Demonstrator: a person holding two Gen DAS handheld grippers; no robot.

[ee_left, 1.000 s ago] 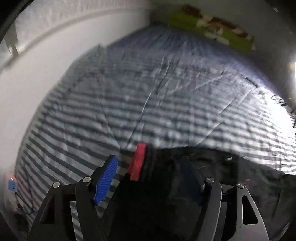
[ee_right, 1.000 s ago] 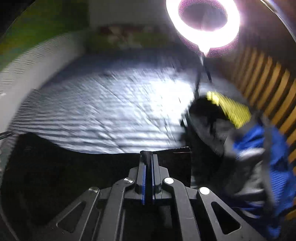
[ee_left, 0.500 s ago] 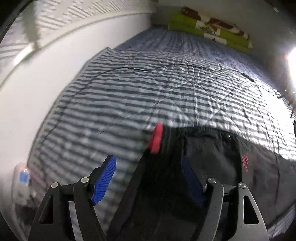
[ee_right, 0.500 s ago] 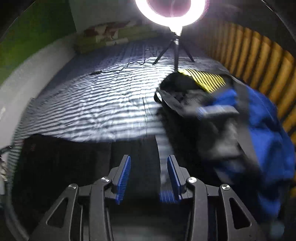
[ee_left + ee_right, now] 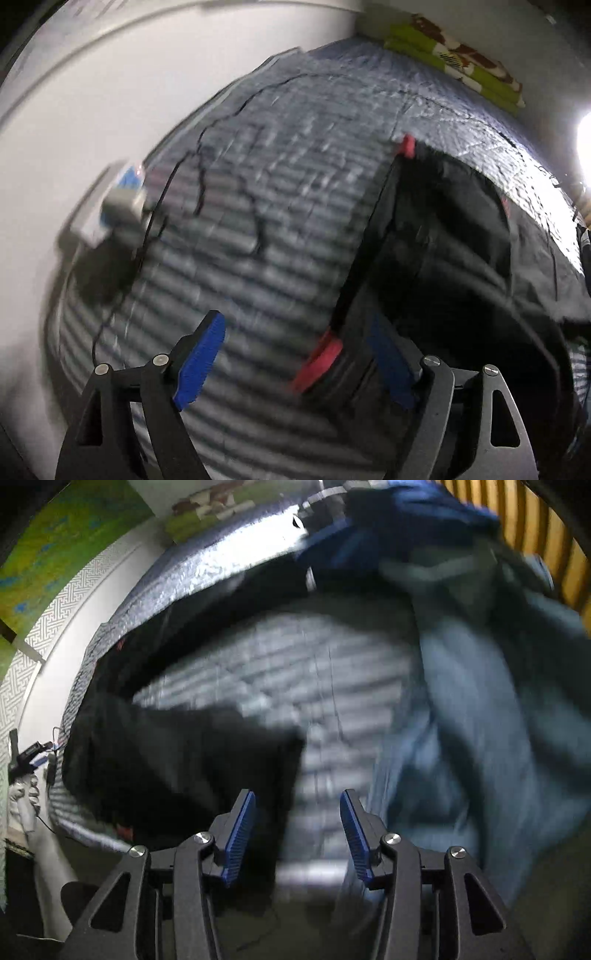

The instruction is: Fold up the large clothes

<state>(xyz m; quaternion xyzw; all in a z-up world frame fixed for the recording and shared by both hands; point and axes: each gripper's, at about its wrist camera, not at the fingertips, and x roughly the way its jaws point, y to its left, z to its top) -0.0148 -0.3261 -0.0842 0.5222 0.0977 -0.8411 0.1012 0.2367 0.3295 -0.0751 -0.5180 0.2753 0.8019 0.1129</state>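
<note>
A black garment (image 5: 443, 236) with red cuffs (image 5: 317, 362) lies flat on the striped bed cover (image 5: 258, 221). My left gripper (image 5: 295, 358) hovers open just above its near left edge, one red cuff between the blue pads, nothing clamped. The right wrist view shows the same black garment (image 5: 177, 746) at left on the striped cover (image 5: 295, 664). My right gripper (image 5: 297, 830) stands open over bare cover beside the garment's corner. A heap of blue and grey clothes (image 5: 480, 701) fills the right side, blurred.
A white wall (image 5: 74, 129) borders the bed on the left, with a small device and black cables (image 5: 122, 199) on the cover's edge. Green folded bedding (image 5: 454, 51) lies at the far end. A bright lamp (image 5: 585, 133) glares at right. Wooden slats (image 5: 535, 528) stand behind the heap.
The right gripper let go of the black garment and opened, then swung down and right toward the clothes heap. The left gripper stayed open and drew back toward the bed's near left edge.
</note>
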